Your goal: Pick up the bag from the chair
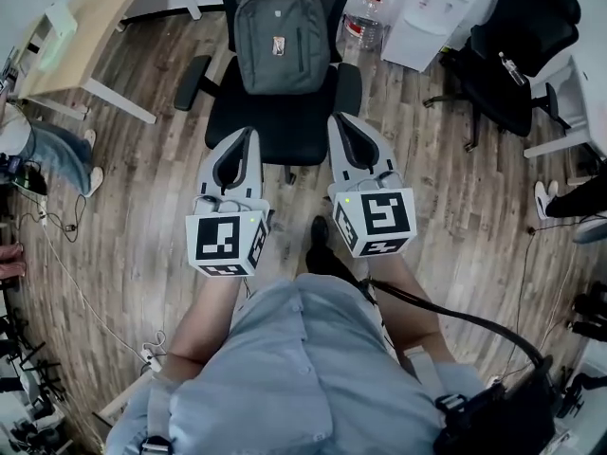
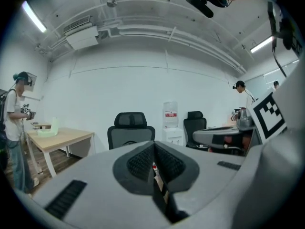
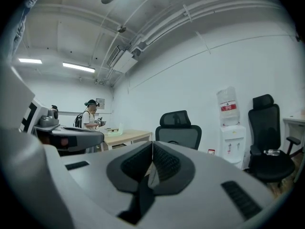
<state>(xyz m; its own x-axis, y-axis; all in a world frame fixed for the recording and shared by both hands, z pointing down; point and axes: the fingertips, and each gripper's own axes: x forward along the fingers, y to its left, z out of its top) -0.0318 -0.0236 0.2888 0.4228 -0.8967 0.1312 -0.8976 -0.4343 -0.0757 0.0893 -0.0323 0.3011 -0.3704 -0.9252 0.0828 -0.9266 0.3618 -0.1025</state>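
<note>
**Head view.** The grey fabric backpack (image 1: 282, 36) stands upright on the black office chair (image 1: 285, 112), leaning against its backrest. Its long axis runs straight away from the person. It lies ahead of both claws and between their lines. The left claw (image 1: 250, 136) and right claw (image 1: 335, 121) point along that same axis, side by side, with their tips over the front part of the seat. The bare seat lies between them and the bag. Neither is clearly nearer, though the right tip sits a touch further forward. As I read it, the coming move is a plain reach forward, with both claws drawing inward toward the bag's sides or top handle.

**Left gripper view.** The left claw (image 2: 154, 149) has its ribbed pads pressed together, with nothing between them. The chair's headrest and back (image 2: 130, 128) rise just left of the jaw line. The grey panel beneath the headrest may be the bag's top, but the claw's body hides the rest.

**Right gripper view.** The right claw (image 3: 151, 163) is likewise fully closed and empty. Here the chair (image 3: 178, 128) stands just right of the jaw line, so the target lies between the two claws. Both would have to open before taking hold.
</note>
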